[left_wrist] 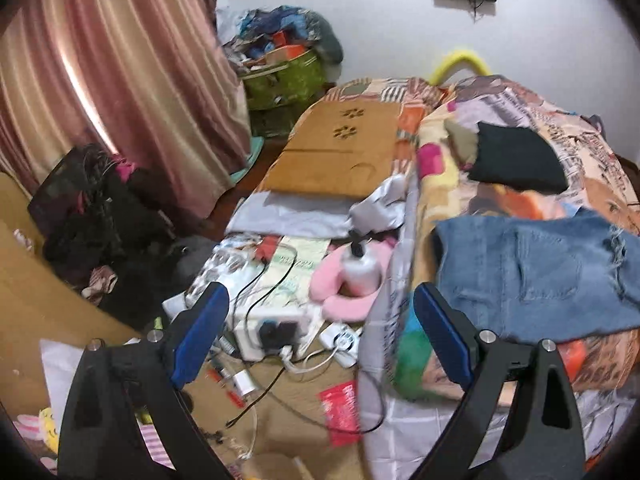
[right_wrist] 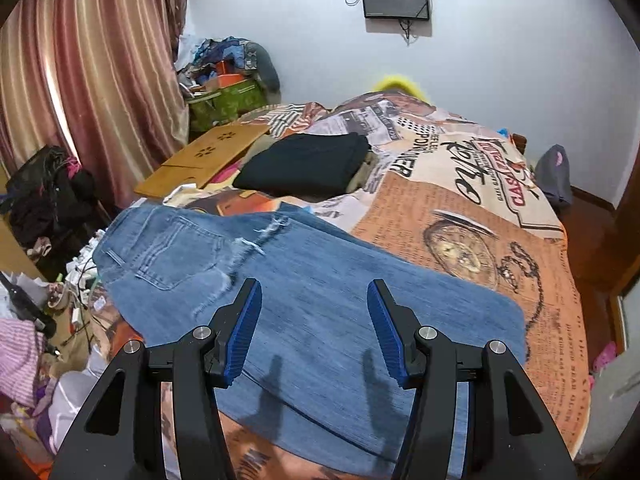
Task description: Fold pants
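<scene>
Jeans [right_wrist: 304, 304] lie on the bed [right_wrist: 520, 280], folded lengthwise leg over leg, just in front of black folded clothes [right_wrist: 304, 168]; both the left hand-held gripper [left_wrist: 320, 336] and right hand-held gripper [right_wrist: 314, 332] released, empty; crosswise folds appear left to do.

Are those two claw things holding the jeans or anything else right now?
Nothing is held. Both the left gripper and right gripper have open, empty jaws above the jeans.
</scene>
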A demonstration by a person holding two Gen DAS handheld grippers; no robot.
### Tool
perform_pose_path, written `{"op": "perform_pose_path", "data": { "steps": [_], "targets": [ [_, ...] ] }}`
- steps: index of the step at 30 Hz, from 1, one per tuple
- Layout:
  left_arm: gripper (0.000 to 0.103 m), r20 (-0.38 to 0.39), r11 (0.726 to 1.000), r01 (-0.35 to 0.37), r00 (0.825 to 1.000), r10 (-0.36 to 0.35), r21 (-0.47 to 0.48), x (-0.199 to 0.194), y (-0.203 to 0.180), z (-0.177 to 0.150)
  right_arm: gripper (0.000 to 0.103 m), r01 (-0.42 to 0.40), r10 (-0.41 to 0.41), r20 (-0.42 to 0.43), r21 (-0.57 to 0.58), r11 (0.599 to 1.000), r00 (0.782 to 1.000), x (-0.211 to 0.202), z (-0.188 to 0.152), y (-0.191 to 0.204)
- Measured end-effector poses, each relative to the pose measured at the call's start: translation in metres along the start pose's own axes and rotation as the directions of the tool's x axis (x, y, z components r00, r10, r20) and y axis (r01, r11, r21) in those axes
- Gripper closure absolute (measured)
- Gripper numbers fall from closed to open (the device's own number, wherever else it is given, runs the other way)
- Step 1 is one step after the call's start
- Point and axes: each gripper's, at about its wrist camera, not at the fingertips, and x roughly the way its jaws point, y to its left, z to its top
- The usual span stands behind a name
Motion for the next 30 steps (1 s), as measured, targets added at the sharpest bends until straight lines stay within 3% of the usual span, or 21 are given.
{"op": "perform_pose_path", "data": {
  "steps": [4,9,14,17,20,21,23,25,30],
  "targets": [
    [0.007,-0.025,0.989,0.130,0.991,-0.132,-0.071,0.015,-0.003,-0.026,0.052,0.005,-0.005,0.010,0.013,1.000,1.000,-0.002,-0.001,0.000],
    [0.007,-0.090,0.948,0.293,0.948,-0.305,-0.122,0.060,-0.058,-0.061,0.052,0.038,-0.038,-0.003,0.020,0.999,0.999,-0.006,-0.005,-0.005],
    [0.007,-0.192,0.877,0.441,0.860,-0.473,-0.189,0.109,-0.125,-0.085,0.052,0.084,-0.084,-0.010,0.036,0.996,0.996,-0.014,-0.008,-0.016],
    [0.006,-0.229,0.855,0.478,0.825,-0.516,-0.203,0.128,-0.154,-0.092,0.052,0.111,-0.110,-0.010,0.048,0.993,0.994,-0.020,-0.010,-0.023],
    [0.004,-0.183,0.865,0.470,0.847,-0.498,-0.177,0.130,-0.168,-0.085,0.052,0.130,-0.129,-0.011,0.062,0.990,0.992,-0.023,-0.011,-0.029],
    [0.004,-0.176,0.857,0.482,0.842,-0.511,-0.183,0.131,-0.168,-0.082,0.052,0.132,-0.131,-0.012,0.067,0.989,0.991,-0.023,-0.012,-0.031],
    [0.005,-0.170,0.821,0.518,0.810,-0.561,-0.239,0.138,-0.169,-0.078,0.051,0.134,-0.133,-0.018,0.076,0.988,0.991,-0.022,-0.013,-0.033],
    [0.004,-0.163,0.796,0.538,0.790,-0.591,-0.278,0.145,-0.167,-0.075,0.051,0.135,-0.133,-0.024,0.079,0.988,0.991,-0.020,-0.014,-0.033],
    [0.002,-0.130,0.763,0.557,0.773,-0.621,-0.328,0.158,-0.168,-0.068,0.051,0.129,-0.128,-0.029,0.058,0.990,0.991,-0.017,-0.015,-0.026]
  ]
}}
